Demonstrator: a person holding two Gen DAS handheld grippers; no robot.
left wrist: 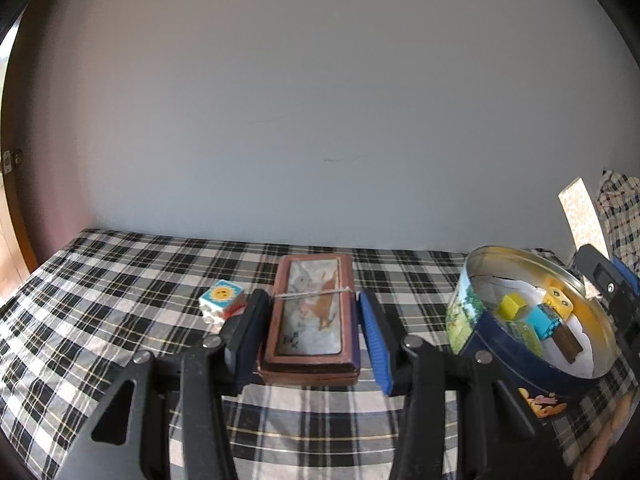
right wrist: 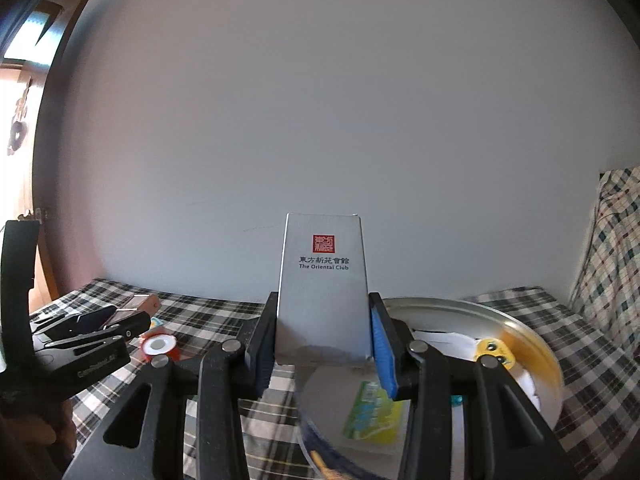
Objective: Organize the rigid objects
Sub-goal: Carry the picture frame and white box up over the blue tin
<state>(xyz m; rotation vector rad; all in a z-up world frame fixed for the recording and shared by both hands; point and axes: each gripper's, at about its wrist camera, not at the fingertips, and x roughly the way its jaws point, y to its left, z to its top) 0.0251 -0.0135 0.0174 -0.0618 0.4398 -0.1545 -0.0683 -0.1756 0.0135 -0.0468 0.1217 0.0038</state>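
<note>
Left wrist view: you are pinching the brown framed box (left wrist: 312, 320) at frame centre between your left gripper (left wrist: 310, 320) pads, lifted clear so it can travel toward the round tin (left wrist: 480, 340) at lower right.

Right wrist view: your right gripper (right wrist: 324, 340) is clamping the grey card box (right wrist: 323, 280) upright at centre, poised above the tin (right wrist: 520, 332).

box (left wrist: 310, 320): flat on the checked cloth (left wrist: 120, 280), wall (left wrist: 320, 100) right behind it
cube (left wrist: 222, 300): just left of the box, on the cloth too
round tin (left wrist: 472, 320): off to the right, small blocks (left wrist: 540, 320) inside
card box (right wrist: 323, 288): upright, left of the tin, looks like it's partly in front of it
</note>
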